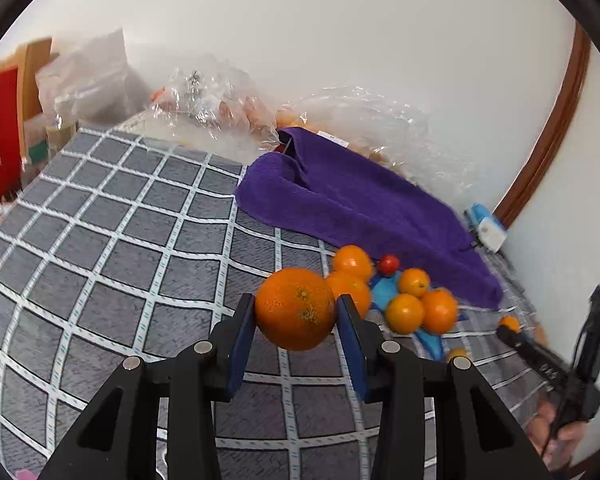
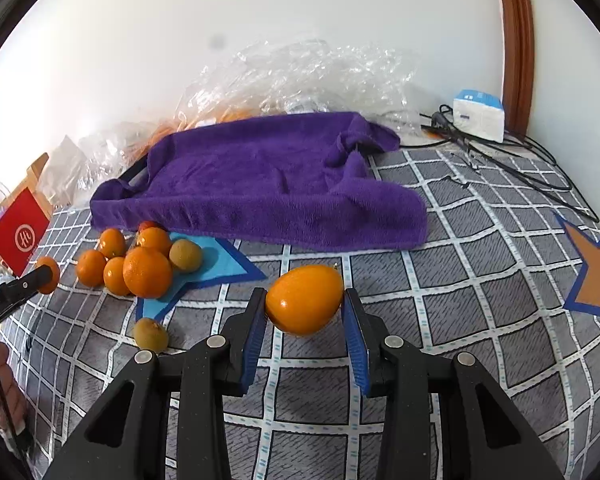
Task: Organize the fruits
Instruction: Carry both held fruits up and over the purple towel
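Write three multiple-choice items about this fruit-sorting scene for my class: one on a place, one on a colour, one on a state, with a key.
1. Where does the pile of small orange citrus fruits lie?
A. On the purple towel
B. On and beside the light-blue star-shaped mat
C. Inside the clear plastic bag

2. What colour is the star-shaped mat at the right edge of the right wrist view?
A. Green with a red border
B. Plain white
C. Orange-brown with a blue border

3. What is the state of the left gripper?
A. Clamped on a round dimpled orange
B. Open and empty
C. Holding a red tomato

Key: B, the fruits cluster on the light-blue star-shaped mat in front of the purple towel; C, the orange-brown star-shaped mat shows a blue outline; A, the round dimpled orange sits pinched between both blue pads.
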`<state>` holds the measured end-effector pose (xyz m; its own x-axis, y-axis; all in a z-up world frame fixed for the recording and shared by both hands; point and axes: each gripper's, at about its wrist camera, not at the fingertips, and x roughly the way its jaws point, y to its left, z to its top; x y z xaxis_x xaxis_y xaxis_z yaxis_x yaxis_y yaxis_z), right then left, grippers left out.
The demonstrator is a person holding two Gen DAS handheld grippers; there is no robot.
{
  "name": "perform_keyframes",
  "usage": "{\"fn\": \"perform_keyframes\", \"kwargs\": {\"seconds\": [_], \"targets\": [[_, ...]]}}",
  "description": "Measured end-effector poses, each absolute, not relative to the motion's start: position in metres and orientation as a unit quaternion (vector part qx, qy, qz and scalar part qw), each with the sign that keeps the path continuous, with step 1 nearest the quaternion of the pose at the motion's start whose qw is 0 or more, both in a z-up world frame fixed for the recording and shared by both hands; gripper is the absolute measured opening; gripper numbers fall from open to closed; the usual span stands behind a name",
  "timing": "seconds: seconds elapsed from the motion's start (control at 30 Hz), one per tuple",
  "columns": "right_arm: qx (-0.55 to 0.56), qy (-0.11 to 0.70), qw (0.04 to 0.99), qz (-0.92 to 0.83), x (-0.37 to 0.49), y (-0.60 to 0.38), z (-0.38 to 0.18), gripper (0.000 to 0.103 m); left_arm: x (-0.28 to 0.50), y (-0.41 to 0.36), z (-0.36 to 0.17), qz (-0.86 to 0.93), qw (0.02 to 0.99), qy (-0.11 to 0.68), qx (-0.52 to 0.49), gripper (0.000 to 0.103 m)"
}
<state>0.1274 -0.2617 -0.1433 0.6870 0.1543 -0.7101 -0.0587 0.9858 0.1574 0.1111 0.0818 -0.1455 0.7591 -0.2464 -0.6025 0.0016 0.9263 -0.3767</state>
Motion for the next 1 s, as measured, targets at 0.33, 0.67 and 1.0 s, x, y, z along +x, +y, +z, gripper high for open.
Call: {"fn": "perform_keyframes", "kwargs": {"seconds": [0.33,0.67,1.0], "targets": [[0.053,0.381,0.922,0.044,0.131,-0.269,-0.11,0.038,0.109,0.089,-0.109,-0.055,0.922,0.34,-0.174,0.039],[0.053,0.361,0.93,0.038,0.166,-0.266,-0.064,0.038,0.137,0.083,-0.044,-0.052,0.94,0.304,-0.144,0.039],[0.059,0.344,0.936,0.04,0.214,-0.258,-0.033,0.038,0.18,0.064,-0.014,-0.05,0.946,0.298,-0.117,0.039]]}}
